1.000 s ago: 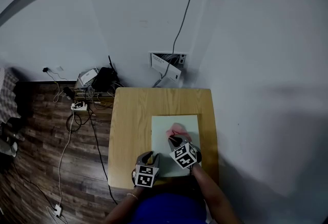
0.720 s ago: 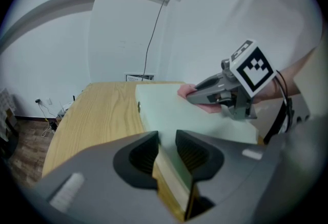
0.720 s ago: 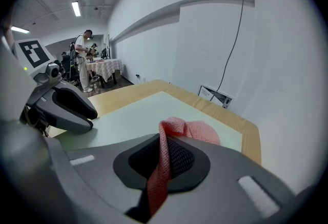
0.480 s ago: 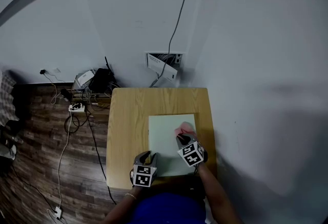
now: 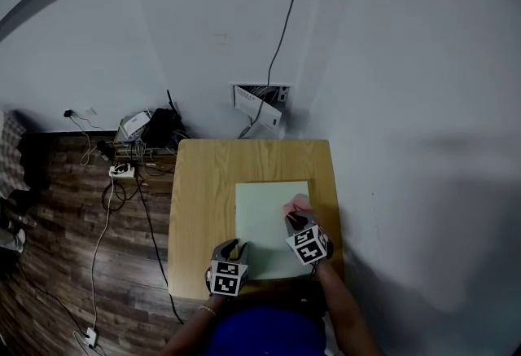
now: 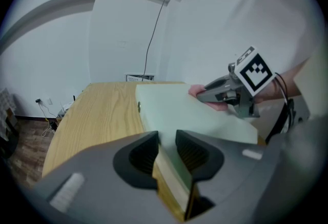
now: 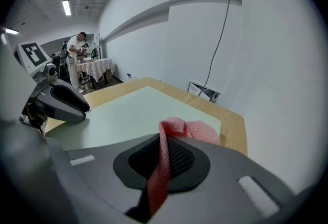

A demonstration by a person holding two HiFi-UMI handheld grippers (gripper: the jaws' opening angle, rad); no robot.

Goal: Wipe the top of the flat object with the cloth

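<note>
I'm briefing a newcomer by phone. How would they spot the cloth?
Find the wooden table. On it lies a pale green board; the cloth sits near its right edge, pinched in the right tongs, the only pink thing there.

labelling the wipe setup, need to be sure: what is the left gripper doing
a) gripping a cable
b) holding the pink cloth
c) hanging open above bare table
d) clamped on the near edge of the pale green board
d: the left gripper view shows the left gripper with its jaws closed on the near edge of the pale green board, while the pink cloth is pinched in the right gripper.
</note>
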